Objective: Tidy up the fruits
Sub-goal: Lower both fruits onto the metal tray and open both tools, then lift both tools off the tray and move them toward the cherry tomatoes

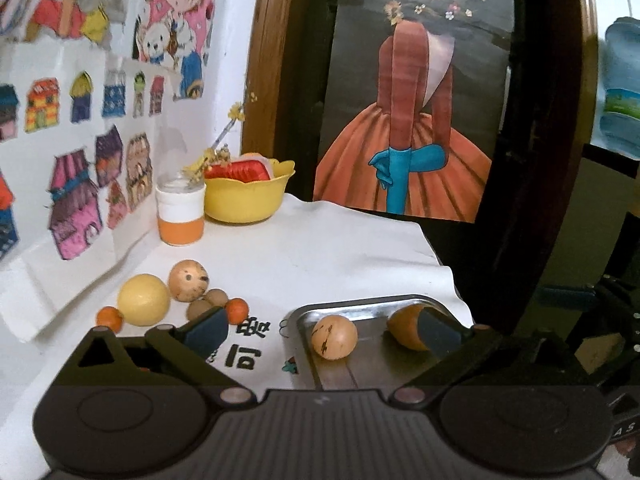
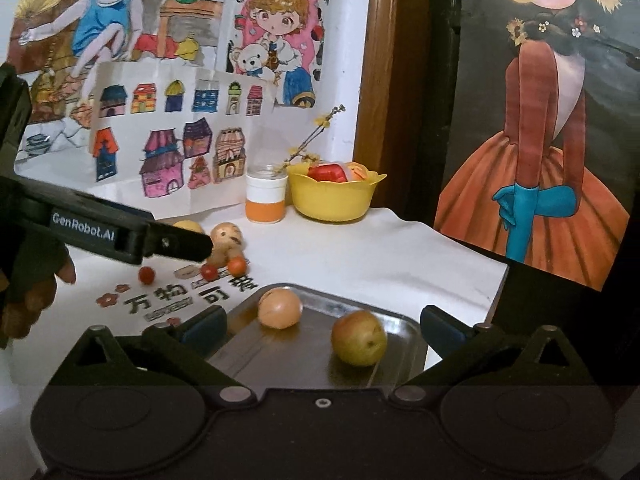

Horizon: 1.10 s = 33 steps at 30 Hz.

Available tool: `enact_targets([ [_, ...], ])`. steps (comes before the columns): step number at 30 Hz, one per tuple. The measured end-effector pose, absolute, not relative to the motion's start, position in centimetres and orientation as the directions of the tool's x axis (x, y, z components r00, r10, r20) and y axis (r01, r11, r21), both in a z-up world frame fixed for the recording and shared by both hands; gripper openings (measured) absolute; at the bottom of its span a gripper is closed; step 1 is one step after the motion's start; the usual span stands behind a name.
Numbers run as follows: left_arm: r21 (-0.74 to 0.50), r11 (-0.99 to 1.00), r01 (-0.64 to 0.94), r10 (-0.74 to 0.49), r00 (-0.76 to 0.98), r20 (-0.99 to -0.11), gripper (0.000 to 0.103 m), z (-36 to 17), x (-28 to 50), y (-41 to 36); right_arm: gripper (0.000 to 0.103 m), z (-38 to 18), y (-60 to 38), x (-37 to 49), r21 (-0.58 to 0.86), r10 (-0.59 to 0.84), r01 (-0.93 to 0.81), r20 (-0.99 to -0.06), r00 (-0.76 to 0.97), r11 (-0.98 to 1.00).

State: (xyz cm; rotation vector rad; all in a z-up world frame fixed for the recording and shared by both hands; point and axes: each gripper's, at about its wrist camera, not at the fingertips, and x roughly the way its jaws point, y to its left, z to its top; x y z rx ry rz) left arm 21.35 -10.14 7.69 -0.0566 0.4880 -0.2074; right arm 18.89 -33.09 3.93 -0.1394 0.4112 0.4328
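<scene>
Two fruits on the metal tray (image 2: 404, 322), low centre of the right wrist view: a pale orange fruit (image 2: 279, 308) toward the tray's far left corner, a yellow-green fruit (image 2: 359, 338) nearer and to the right, apart from each other. Seen from the left wrist, more fruit clustered loose on the white-covered bench (image 1: 340, 248) at lower left: a yellow round fruit (image 1: 143, 299), a spotted tan fruit (image 1: 188, 280) just behind it, small orange fruits (image 1: 109, 318) at either end of the group. Left tongs (image 1: 320, 332) spread wide, empty, hovering between that cluster and the tray. Right tongs (image 2: 322, 326) likewise spread wide over the tray, gripping nothing. Farther back, against the wall of drawings, a yellow bowl (image 2: 334, 198) with red contents and, just left of it, a white-and-orange jar (image 2: 266, 198).
</scene>
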Motion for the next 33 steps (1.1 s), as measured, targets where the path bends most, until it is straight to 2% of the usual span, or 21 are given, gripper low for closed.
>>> enact_targets([
  [11,-0.090,0.969,0.228,-0.244,0.860,-0.448,0.103,9.6,14.5,-8.3,0.102,5.7,-30.9,11.0,-0.135,0.351,-0.465,-0.486,0.801,0.875],
  [23,-0.036,0.971,0.236,-0.223,0.839,-0.497,0.103,8.9,8.8,-6.5,0.102,5.0,-29.3,5.1,-0.129,0.300,-0.461,-0.602,0.740,0.878],
  [33,-0.045,0.974,0.224,-0.213,0.820,-0.531,0.103,7.5,5.7,-3.7,0.102,4.4,-26.7,2.5,-0.098,0.310,-0.492,-0.667,0.678,0.865],
])
